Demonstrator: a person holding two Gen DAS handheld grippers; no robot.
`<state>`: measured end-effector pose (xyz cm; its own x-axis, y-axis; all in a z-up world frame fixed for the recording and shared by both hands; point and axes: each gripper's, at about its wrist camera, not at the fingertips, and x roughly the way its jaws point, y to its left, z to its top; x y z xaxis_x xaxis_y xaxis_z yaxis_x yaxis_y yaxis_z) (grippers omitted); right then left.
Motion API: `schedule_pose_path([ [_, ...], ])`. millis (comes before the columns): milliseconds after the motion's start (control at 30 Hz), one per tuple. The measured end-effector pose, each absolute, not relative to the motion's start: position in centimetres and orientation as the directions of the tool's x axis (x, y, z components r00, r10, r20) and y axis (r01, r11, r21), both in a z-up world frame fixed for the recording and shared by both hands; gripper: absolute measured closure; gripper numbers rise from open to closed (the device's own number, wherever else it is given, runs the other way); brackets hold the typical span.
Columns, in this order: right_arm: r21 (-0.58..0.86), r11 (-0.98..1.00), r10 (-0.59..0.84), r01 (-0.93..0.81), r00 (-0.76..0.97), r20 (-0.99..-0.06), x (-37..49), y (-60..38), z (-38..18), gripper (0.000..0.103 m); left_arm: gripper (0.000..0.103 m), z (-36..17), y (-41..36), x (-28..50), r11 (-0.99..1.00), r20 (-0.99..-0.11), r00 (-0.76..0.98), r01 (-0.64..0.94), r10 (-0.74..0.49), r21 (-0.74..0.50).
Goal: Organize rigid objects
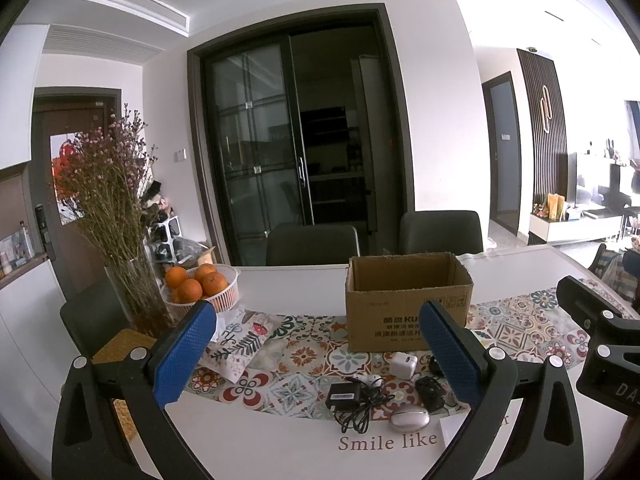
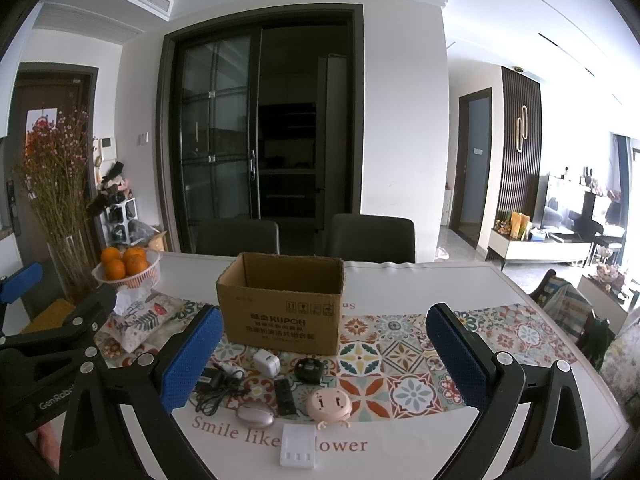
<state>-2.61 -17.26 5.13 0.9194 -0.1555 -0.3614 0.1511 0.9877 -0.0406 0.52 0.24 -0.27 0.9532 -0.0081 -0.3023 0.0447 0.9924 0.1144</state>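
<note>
An open cardboard box [image 2: 280,312] stands upright on the patterned runner; it also shows in the left wrist view [image 1: 404,300]. In front of it lie small items: a white plug adapter [image 2: 266,362], a black adapter with cable [image 2: 212,386], a silver oval mouse [image 2: 255,415], a black remote [image 2: 285,396], a black round device [image 2: 309,369], a pink round gadget [image 2: 329,405] and a white flat case [image 2: 298,446]. My right gripper [image 2: 324,324] is open and empty above them. My left gripper [image 1: 318,320] is open and empty, to the left.
A white basket of oranges [image 2: 126,270], a vase of dried flowers [image 2: 60,208] and a patterned tissue pouch [image 2: 140,318] stand at the table's left. Two dark chairs [image 2: 372,238] sit behind the table [image 2: 440,440].
</note>
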Motion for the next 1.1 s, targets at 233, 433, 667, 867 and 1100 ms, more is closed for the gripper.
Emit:
schedule_pose_path([
  [233,-0.041,0.988,-0.155,0.15,0.919,-0.362,-2.6,-17.23,5.17,0.0,0.0,-0.42,0.27,0.72,0.992,-0.303,0.953,0.048,-0.011,0.115],
  [433,-0.042,0.988,-0.155,0.15,0.919,-0.362,-2.47,-17.22,4.89,0.0,0.0,-0.41,0.28,0.76,0.992,-0.306,0.952,0.053,-0.015,0.116],
  [667,-0.042,0.988,-0.156,0.151,0.919,-0.363,-2.33,-17.13,4.79,0.0,0.0,-0.37,0.3,0.92,0.992,-0.31,0.951,0.058,-0.019,0.116],
  [867,-0.041,0.988,-0.156,0.152,0.918,-0.365,-2.34,-17.6,4.6,0.0,0.0,-0.14,0.29,0.98,0.992,-0.312,0.95,0.058,-0.019,0.116],
  [1100,-0.041,0.987,-0.157,0.152,0.918,-0.365,-2.34,-17.58,4.58,0.0,0.0,-0.31,0.14,0.95,0.991,-0.321,0.947,0.062,-0.021,0.118],
])
